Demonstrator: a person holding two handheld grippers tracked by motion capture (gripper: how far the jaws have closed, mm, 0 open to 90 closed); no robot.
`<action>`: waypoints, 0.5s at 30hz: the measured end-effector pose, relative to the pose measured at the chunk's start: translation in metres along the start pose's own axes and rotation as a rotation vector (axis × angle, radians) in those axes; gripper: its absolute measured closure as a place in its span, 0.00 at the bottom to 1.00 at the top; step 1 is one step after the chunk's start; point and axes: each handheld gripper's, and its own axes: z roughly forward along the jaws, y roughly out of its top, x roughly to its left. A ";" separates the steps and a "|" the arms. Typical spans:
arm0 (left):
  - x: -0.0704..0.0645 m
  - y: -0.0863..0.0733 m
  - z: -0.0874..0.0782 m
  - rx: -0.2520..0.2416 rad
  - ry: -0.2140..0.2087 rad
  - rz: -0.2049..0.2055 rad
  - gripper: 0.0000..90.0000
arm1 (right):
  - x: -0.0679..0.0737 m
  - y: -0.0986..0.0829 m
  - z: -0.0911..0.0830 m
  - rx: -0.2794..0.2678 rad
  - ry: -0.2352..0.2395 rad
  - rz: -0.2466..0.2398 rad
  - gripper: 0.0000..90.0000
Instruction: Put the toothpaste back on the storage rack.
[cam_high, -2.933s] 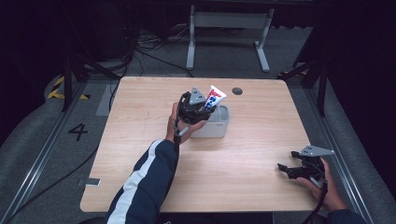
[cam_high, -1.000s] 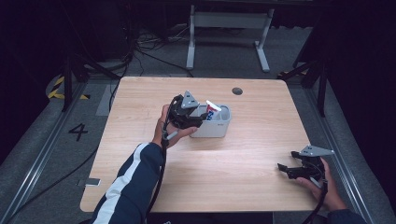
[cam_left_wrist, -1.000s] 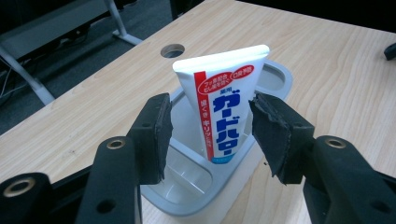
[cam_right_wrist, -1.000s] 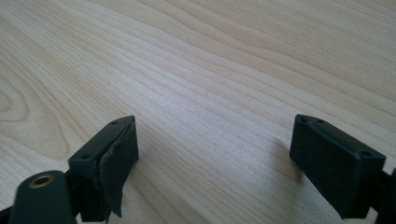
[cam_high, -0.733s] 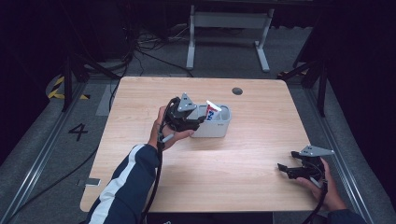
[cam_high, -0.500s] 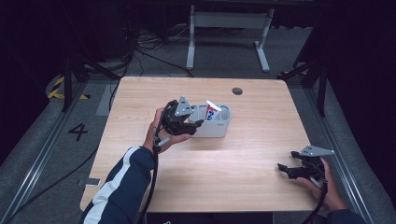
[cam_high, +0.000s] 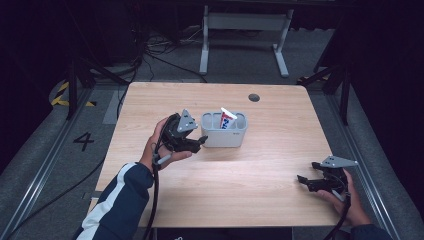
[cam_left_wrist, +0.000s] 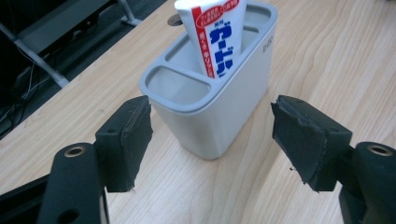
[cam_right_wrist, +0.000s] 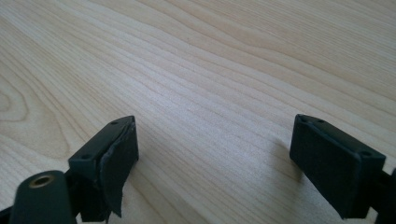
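Both grippers released, left gripper (cam_left_wrist: 210, 140) fingers just short of grey holder (cam_left_wrist: 219, 100), toothpaste tube (cam_left_wrist: 215, 35) inside

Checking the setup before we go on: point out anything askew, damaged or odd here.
Little stands out. The toothpaste tube leans in the grey holder rather than standing straight. The left claw pads look frayed at their edges. Nothing spilled on the table.

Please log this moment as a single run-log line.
left gripper: open, beside holder | toothpaste tube: upright in holder | right gripper: open, over table
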 end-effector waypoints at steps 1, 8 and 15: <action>0.000 -0.001 -0.001 0.013 0.004 0.012 0.32 | 0.000 0.000 0.000 0.000 0.000 0.001 0.18; -0.003 -0.013 -0.005 0.046 0.023 0.033 0.30 | 0.000 0.000 0.000 0.000 0.000 0.000 0.18; -0.003 -0.028 -0.010 0.075 0.044 0.032 0.29 | 0.000 0.000 0.000 0.000 -0.001 0.001 0.17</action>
